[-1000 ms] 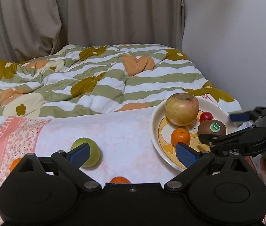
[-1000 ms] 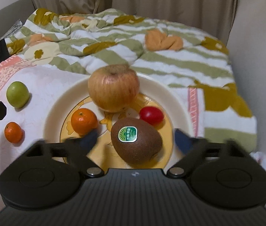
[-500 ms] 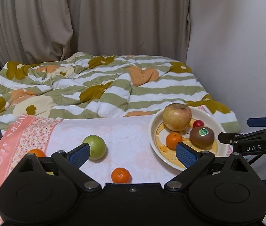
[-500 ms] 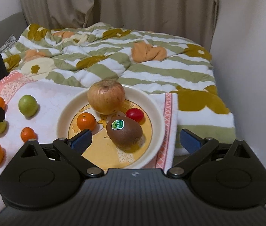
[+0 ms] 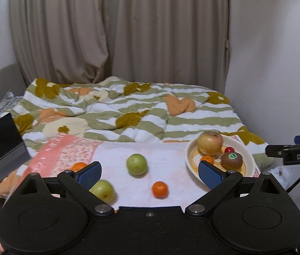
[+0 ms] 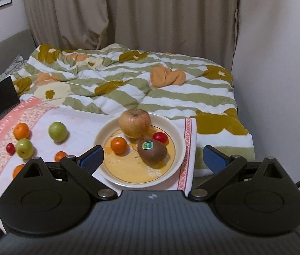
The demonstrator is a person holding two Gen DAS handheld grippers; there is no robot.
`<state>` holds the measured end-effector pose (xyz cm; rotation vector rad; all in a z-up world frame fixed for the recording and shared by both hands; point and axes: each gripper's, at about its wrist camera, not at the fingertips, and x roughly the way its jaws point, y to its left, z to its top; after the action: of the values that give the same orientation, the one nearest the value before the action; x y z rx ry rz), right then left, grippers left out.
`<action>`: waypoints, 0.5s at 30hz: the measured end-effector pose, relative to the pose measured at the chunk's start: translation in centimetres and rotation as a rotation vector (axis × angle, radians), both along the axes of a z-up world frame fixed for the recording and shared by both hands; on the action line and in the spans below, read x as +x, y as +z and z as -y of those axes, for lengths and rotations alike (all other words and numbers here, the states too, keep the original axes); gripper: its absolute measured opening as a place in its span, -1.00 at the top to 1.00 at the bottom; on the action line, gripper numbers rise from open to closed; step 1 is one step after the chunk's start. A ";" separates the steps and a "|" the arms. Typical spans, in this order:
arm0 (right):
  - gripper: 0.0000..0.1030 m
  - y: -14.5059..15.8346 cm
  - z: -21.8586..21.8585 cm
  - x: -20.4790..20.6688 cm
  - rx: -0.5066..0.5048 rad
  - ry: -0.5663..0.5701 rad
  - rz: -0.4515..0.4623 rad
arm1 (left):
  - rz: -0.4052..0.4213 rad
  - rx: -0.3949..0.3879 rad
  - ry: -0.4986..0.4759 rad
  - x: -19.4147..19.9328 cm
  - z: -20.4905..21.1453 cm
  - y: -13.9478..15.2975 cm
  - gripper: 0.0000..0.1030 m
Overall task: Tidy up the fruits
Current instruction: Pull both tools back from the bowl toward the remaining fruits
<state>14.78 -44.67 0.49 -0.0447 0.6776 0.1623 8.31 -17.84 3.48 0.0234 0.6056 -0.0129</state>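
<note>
- Judging the next pick: loose fruit is still spread on the white towel (image 5: 171, 159), left of the plate (image 6: 176, 131).
- Plate is seen already holding an apple (image 6: 135, 123), a kiwi (image 6: 153, 152), a small orange (image 6: 118, 145) and a red cherry tomato (image 6: 160, 137).
- Left gripper (image 5: 150, 172) is held wide open and empty; a mandarin (image 5: 160, 189) lies just ahead between the fingers, a green fruit (image 5: 136, 164) slightly further along the same line.
- Right gripper (image 6: 153, 159) is also spread open and empty, aimed at the plate; loose fruit lies well to its left.
- Left hand is judged the nearer one for the mandarin.
- Round fruit has no long axis, so approach angle is not critical; rolling on soft bedding is a risk.
</note>
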 end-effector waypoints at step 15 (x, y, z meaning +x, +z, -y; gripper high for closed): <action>-1.00 2.1 -8.7 -5.0 0.007 0.025 0.038 | 0.049 -0.005 0.057 -3.2 -10.9 0.8 -0.93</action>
<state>9.74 -36.01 2.61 -0.0497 0.6392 0.1872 5.14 -6.92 4.29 0.0015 0.5568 0.0411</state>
